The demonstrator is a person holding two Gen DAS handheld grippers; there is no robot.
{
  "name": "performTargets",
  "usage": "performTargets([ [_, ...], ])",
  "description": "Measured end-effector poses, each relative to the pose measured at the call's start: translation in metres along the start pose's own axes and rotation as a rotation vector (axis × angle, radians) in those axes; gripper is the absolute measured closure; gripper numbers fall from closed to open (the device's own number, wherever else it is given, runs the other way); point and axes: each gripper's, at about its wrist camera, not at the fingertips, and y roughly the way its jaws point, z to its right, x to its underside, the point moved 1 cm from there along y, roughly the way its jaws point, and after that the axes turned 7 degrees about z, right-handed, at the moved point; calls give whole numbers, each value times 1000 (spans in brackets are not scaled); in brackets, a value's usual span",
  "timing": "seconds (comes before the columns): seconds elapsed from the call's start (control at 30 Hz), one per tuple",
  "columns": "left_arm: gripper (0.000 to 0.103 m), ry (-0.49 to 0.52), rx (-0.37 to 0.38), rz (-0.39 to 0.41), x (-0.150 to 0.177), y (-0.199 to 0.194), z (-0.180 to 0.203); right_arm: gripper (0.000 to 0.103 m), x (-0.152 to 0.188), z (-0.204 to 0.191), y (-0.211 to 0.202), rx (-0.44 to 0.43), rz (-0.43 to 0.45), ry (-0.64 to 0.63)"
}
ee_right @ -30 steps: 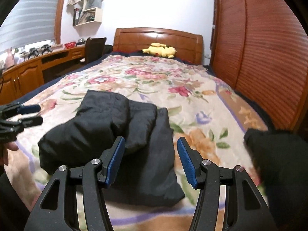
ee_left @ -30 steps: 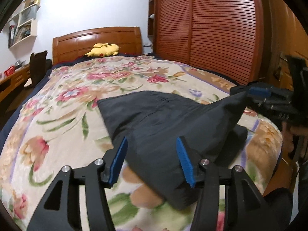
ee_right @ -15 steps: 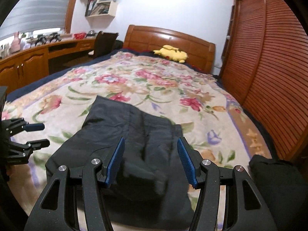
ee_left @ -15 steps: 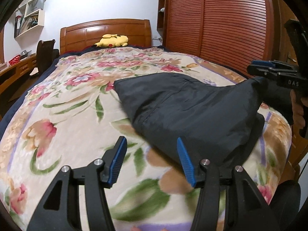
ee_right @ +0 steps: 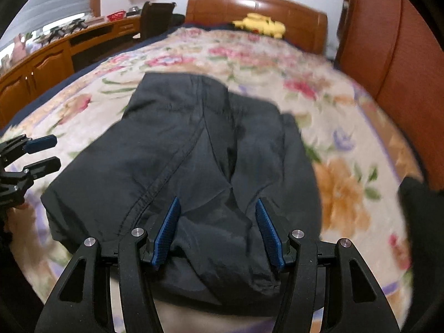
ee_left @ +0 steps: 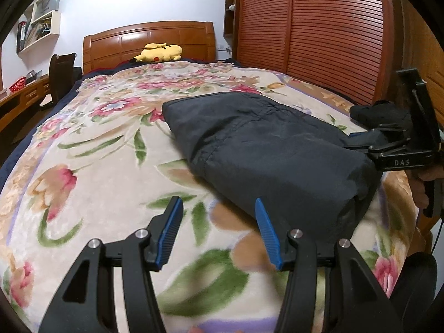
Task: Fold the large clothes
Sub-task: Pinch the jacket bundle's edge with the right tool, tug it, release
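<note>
A dark padded garment (ee_left: 266,149) lies folded in a thick bundle on the floral bedspread (ee_left: 97,172), near the foot of the bed. My left gripper (ee_left: 219,216) is open and empty, just left of the garment's near corner, over bare bedspread. My right gripper (ee_right: 217,222) is open, low over the garment's near end (ee_right: 194,152), with cloth between its fingers but not clamped. In the left wrist view the right gripper (ee_left: 358,140) shows at the garment's right edge. In the right wrist view the left gripper (ee_right: 41,152) shows open at the far left.
A yellow plush toy (ee_left: 158,52) lies by the wooden headboard (ee_left: 149,38). A slatted wooden wardrobe (ee_left: 319,27) runs along the right side. A wooden desk and a chair (ee_right: 155,16) stand to the left. Another dark cloth (ee_right: 419,213) lies at the bed's right edge.
The garment's right end, held up before, now lies down on the bundle. My right gripper has dropped low onto the garment. My left gripper has drawn away to the left.
</note>
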Motion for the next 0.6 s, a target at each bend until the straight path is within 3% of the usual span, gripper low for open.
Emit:
performTargets([
  [0.5, 50, 2, 9, 11, -3, -1, 5, 45, 6, -3, -13, -39, -11, -10],
  [0.6, 50, -3, 7, 7, -4, 0, 5, 63, 6, -6, -13, -83, -18, -21],
])
